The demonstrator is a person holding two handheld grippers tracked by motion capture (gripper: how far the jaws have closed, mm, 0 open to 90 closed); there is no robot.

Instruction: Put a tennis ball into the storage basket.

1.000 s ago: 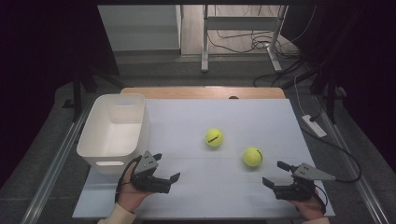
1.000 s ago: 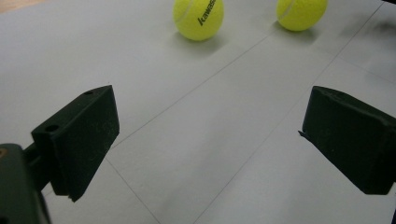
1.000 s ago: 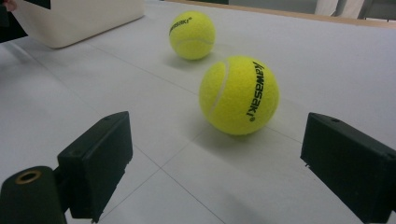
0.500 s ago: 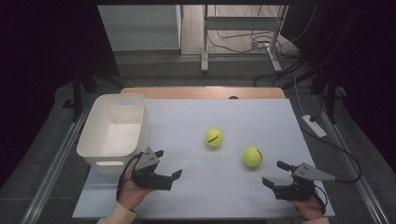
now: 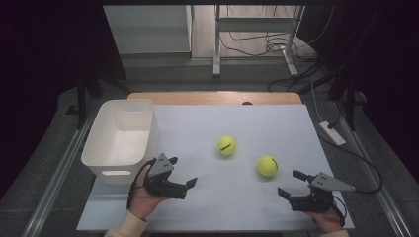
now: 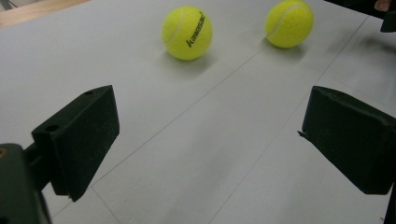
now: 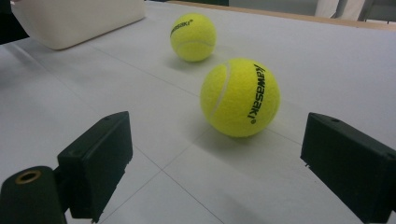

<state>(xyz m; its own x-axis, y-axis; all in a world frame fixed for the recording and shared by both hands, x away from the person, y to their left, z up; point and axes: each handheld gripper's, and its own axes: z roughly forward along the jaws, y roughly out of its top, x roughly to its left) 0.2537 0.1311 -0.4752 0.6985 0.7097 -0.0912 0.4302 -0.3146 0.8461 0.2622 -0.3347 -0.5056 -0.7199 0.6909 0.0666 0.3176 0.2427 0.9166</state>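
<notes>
while both claws gape wide and empty, the nearer tennis ball (image 7: pixel 240 97) lies just ahead of the right claw (image 5: pixel 291 185).

A pale grey sheet-covered table (image 5: pixel 237 123) with a wooden far edge (image 5: pixel 212 98) stands on grey carpeted floor (image 5: pixel 197 74). Beyond it, black cables (image 5: pixel 257 47) trail around a white metal stand (image 5: pixel 217 44), and darkness fills both sides of the room.

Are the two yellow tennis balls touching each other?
Apart. The high view shows bare table between the left ball and the right ball; the left gripper view shows the same gap.
</notes>
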